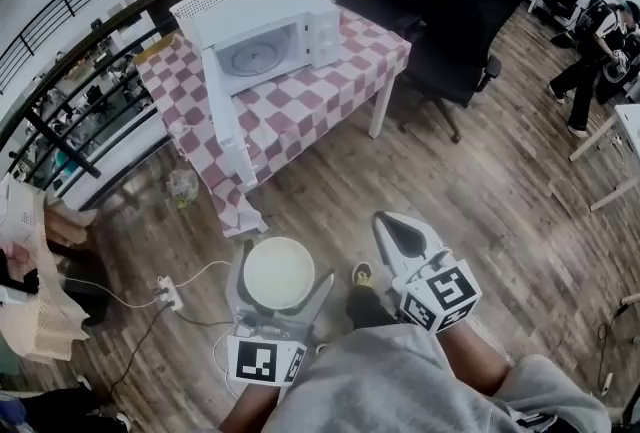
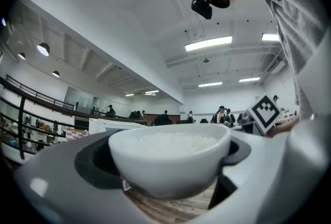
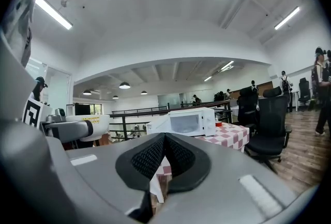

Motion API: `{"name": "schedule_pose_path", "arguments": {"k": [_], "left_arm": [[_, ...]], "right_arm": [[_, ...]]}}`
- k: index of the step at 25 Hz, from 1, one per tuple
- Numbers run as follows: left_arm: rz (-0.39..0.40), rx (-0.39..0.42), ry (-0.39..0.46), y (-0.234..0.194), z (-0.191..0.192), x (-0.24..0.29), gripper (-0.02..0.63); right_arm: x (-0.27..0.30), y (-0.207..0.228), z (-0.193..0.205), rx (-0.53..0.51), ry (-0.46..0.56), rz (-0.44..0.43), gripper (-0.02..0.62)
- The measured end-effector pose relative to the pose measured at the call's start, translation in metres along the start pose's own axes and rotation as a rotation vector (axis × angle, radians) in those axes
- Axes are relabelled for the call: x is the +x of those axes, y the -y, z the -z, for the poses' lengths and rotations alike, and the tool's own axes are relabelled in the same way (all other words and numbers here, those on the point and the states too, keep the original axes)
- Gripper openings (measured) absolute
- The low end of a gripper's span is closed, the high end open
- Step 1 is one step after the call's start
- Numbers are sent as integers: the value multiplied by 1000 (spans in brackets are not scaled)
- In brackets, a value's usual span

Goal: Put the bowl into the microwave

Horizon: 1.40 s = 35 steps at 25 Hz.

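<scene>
My left gripper (image 1: 279,273) is shut on a white bowl (image 1: 279,272) with pale contents, held low over the wooden floor in front of me. In the left gripper view the bowl (image 2: 169,158) fills the space between the jaws. The white microwave (image 1: 262,33) stands on the checked table with its door (image 1: 222,94) swung open and its turntable showing. It is well ahead of the bowl. My right gripper (image 1: 401,237) is shut with nothing in it, to the right of the bowl. The microwave (image 3: 185,122) shows small and far in the right gripper view.
The red-and-white checked tablecloth (image 1: 330,91) hangs down at the table's near corner. A black office chair (image 1: 455,31) stands right of the table. A power strip and cable (image 1: 168,294) lie on the floor at left. A railing (image 1: 90,81) runs behind the table. People stand far right.
</scene>
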<state>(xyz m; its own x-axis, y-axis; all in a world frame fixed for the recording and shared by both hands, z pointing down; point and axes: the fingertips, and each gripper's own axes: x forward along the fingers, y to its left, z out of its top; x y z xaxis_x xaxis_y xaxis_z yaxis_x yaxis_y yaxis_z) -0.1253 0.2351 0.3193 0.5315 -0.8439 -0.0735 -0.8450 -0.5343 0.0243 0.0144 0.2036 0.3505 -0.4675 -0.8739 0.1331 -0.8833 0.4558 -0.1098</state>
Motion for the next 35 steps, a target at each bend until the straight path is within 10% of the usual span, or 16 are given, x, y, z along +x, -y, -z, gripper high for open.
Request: {"name": "schedule_pose_path", "arguments": {"k": [35], "left_arm": [[-87, -19, -71, -31, 27, 218, 534]], "right_arm": [[130, 162, -34, -51, -43, -133, -2]]}}
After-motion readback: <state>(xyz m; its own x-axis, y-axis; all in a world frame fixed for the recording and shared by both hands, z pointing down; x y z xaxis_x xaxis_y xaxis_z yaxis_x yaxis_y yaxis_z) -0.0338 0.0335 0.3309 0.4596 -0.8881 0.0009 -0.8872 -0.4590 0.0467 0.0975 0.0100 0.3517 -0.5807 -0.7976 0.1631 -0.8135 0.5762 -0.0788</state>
